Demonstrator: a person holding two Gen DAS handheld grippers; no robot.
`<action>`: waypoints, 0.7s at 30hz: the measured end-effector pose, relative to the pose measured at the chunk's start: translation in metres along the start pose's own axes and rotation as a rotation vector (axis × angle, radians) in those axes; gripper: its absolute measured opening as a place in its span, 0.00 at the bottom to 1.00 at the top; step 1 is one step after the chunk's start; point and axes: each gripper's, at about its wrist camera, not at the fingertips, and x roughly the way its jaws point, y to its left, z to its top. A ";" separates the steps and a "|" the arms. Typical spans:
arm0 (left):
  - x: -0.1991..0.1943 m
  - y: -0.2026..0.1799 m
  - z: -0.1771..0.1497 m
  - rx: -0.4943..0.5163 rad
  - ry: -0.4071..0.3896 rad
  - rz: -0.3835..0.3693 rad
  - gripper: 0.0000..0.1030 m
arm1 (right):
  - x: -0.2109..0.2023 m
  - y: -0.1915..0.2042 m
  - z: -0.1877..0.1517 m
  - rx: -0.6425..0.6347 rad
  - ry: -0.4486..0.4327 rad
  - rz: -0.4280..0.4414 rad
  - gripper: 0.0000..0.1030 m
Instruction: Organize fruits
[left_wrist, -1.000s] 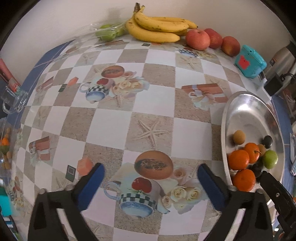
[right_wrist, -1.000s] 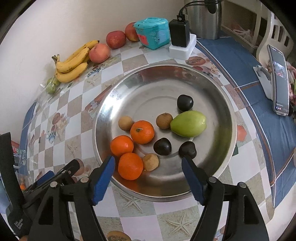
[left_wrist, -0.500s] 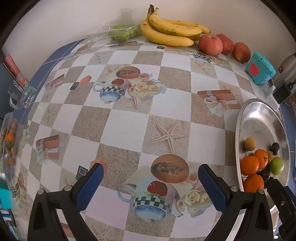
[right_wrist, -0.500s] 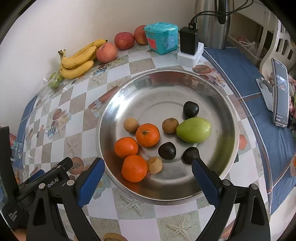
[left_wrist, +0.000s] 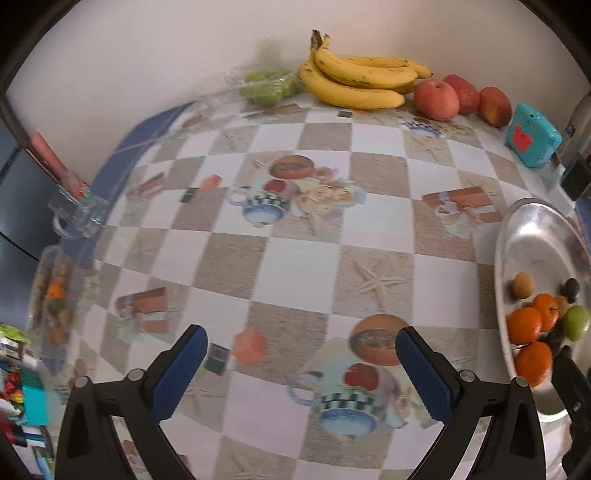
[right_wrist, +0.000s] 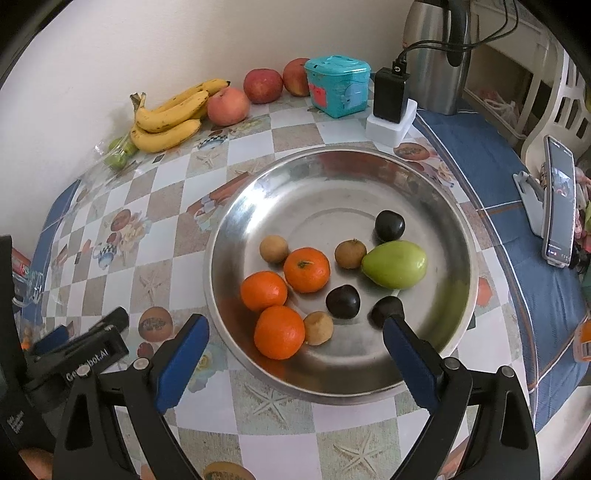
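Note:
A round steel plate (right_wrist: 436, 206) holds three oranges (right_wrist: 306, 268), a green pear-shaped fruit (right_wrist: 394, 263), three dark plums (right_wrist: 389, 225) and three small brown fruits (right_wrist: 273, 249). My right gripper (right_wrist: 293, 334) hovers wide open above the plate's near rim, nothing between its fingers. My left gripper (left_wrist: 301, 341) is open over the bare checkered tablecloth, left of the plate (left_wrist: 535, 229). At the wall lie a bunch of bananas (left_wrist: 354, 81), three red apples (left_wrist: 436, 99) and a bag of green fruit (left_wrist: 266, 86).
A teal box (right_wrist: 338, 85), a black charger on a white block (right_wrist: 391, 101) and a steel kettle (right_wrist: 436, 55) stand behind the plate. A phone on a stand (right_wrist: 559, 206) is at the right. A glass mug (left_wrist: 79, 210) and a bag of small fruit (left_wrist: 55, 299) sit at the table's left edge.
My right gripper's fingers spread wider and it drew back a little from the plate. My left gripper shifted left and tilted up, so the plate slid toward the right edge of its view.

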 end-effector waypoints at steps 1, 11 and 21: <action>-0.001 0.001 -0.001 0.001 -0.002 0.004 1.00 | -0.001 0.000 -0.001 -0.001 0.000 0.000 0.93; -0.013 0.023 -0.017 0.010 0.002 0.006 1.00 | -0.010 0.003 -0.020 -0.017 -0.013 0.001 0.93; -0.030 0.046 -0.040 0.003 -0.026 -0.014 1.00 | -0.020 0.014 -0.037 -0.069 -0.028 0.001 0.93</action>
